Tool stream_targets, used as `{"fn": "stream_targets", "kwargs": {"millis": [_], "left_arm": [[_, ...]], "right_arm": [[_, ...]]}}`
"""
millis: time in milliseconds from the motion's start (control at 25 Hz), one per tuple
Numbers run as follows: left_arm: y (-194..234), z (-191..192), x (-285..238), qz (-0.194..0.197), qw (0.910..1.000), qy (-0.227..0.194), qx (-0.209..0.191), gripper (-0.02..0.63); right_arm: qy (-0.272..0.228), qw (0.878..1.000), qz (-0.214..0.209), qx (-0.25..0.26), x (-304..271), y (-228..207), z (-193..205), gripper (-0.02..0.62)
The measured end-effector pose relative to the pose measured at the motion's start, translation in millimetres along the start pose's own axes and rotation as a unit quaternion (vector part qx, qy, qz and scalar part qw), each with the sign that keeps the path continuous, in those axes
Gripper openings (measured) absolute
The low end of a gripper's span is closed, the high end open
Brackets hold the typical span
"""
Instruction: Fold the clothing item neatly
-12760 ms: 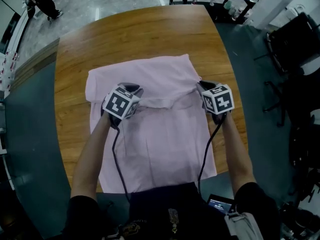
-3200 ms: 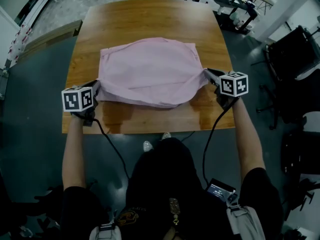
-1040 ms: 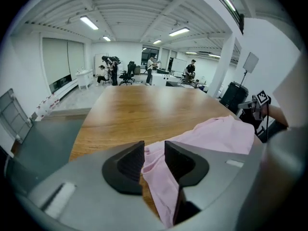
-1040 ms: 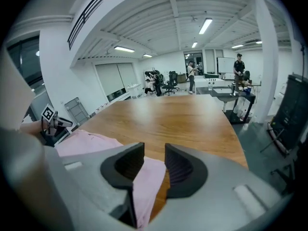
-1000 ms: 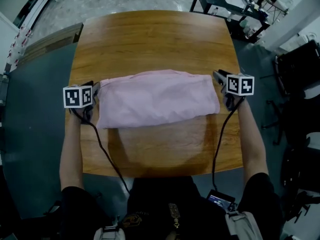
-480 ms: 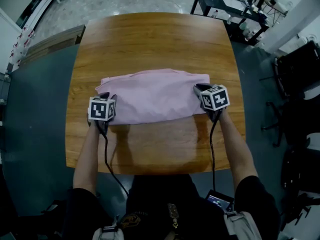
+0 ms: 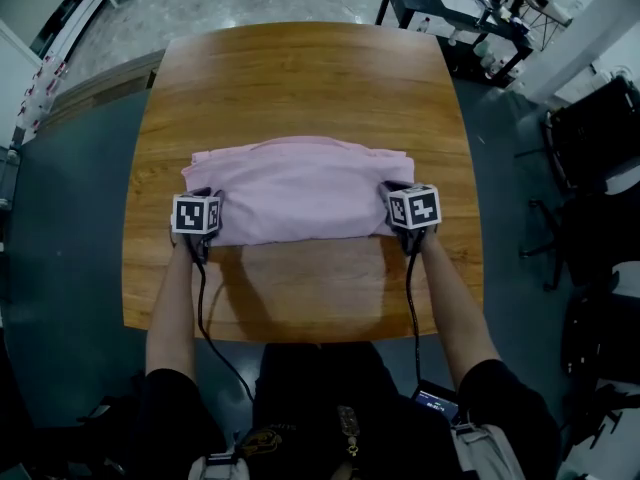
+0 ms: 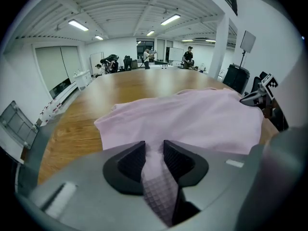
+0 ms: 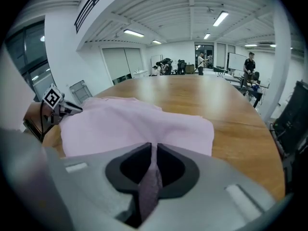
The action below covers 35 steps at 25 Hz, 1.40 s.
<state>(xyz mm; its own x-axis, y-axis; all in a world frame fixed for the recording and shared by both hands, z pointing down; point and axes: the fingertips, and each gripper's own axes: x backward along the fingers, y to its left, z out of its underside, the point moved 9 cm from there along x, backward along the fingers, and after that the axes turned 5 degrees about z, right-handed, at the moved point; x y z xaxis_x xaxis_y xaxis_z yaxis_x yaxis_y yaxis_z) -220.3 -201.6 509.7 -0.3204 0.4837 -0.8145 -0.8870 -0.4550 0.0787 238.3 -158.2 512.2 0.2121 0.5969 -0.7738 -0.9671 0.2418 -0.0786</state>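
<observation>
L gripper: clamped on near-L corner of pink garment. A thick fold fills the gap btwn pads, touching both. Jaws have just closed in a bit more.
Garment pos: folded to a wide band, flat across mid table, long axis L–R, running from one gripper to the other.
R gripper: pinched almost together on a thin fold at near-R corner. Jaws have just been closing, cloth btwn them.
Head view only: whole outline of the band. Both forearms reach in over near table edge, w/ cables trailing back to the person.
L gripper view only: cloth drawn in btwn pads. R gripper seen at far R, past the garment. People at far end of room.
R gripper view only: L gripper at far L. Garment's far-R corner lies flat on wood.
Edges: garment's near edge sits back from table's near edge, wood strip btwn. Far edge slightly uneven.
Open room: far half of table is bare wood, w/ wood margins outside each gripper. Black bench and chair off table at R, well apart.
</observation>
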Motion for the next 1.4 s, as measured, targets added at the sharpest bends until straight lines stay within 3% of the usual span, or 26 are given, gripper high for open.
{"fn": "stream_targets", "kwargs": {"millis": [360, 1040, 1240, 1400], "left_arm": [[-25, 39, 22, 0.012, 0.9999, 0.005, 0.008, 0.124], [-40, 143, 92, 0.014, 0.9999, -0.010, -0.001, 0.118], [-47, 151, 101, 0.012, 0.9987, -0.047, -0.015, 0.124], [-58, 149, 125, 0.006, 0.9954, -0.088, -0.037, 0.163]], "right_arm": [[-0.015, 0.999, 0.001, -0.028, 36, 14, 52, 0.040], [-0.016, 0.998, 0.031, -0.044, 98, 91, 139, 0.040], [-0.034, 0.998, 0.035, -0.030, 107, 92, 147, 0.040], [-0.094, 0.994, 0.042, -0.033, 134, 102, 134, 0.040]]}}
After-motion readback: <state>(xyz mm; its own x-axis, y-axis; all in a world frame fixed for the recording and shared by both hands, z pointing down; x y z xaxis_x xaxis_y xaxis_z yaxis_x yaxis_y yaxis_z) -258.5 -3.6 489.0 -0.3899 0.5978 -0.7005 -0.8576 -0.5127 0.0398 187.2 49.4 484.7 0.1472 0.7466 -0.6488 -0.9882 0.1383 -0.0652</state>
